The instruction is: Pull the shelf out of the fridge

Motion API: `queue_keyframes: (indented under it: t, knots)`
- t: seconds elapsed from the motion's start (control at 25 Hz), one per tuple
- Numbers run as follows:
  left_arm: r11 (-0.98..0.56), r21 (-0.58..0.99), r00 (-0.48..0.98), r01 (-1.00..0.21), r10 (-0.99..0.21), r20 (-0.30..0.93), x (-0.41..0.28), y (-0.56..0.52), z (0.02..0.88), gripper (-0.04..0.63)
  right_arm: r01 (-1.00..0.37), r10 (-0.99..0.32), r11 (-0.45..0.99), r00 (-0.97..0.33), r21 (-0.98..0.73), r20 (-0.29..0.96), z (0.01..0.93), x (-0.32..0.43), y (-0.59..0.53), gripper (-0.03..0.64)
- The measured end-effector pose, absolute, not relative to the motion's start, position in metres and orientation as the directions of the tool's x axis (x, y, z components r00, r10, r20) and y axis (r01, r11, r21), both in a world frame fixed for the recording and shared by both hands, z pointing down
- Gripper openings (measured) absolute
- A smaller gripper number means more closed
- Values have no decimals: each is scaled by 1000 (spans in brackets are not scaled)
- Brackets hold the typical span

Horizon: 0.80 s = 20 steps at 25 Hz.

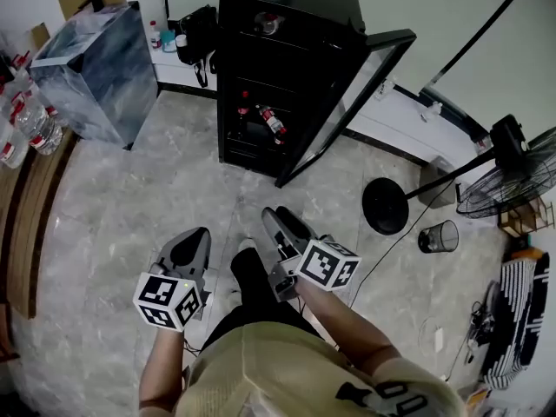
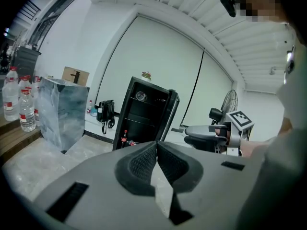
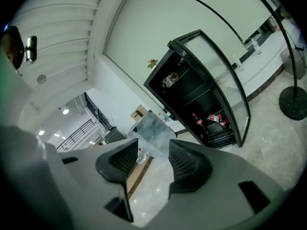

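The black fridge [image 1: 287, 50] stands across the floor ahead, its glass door [image 1: 347, 102] swung open to the right. Dark shelves [image 1: 256, 85] sit inside it, with red-capped bottles [image 1: 271, 120] on a lower one. My left gripper [image 1: 193, 243] hangs low in front of me, shut with nothing between its pads. My right gripper [image 1: 280, 220] is beside it, open and empty. Both are well short of the fridge. The left gripper view shows the fridge [image 2: 144, 114] beyond the shut left gripper [image 2: 156, 145]. In the right gripper view the fridge [image 3: 196, 99] lies right of the open right gripper [image 3: 153, 147].
A plastic-wrapped grey box [image 1: 95, 68] and water bottles [image 1: 26, 124] stand at the left by a wooden bench [image 1: 35, 207]. A black bag [image 1: 198, 37] hangs left of the fridge. A floor fan [image 1: 512, 176], its round base [image 1: 385, 205] and a mesh bin [image 1: 439, 235] are on the right.
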<state>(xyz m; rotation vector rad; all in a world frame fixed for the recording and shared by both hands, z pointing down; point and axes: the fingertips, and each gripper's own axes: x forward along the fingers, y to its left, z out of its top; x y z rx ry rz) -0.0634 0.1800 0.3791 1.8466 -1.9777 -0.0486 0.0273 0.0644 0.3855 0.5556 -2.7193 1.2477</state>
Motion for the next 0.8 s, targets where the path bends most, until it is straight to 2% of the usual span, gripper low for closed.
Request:
queue_keyframes:
  t: [0.8]
  knots:
    - [111, 341, -15, -933, -963, 270, -179, -26, 418, 15, -413, -381, 435, -890, -800, 252, 446, -90, -144, 192]
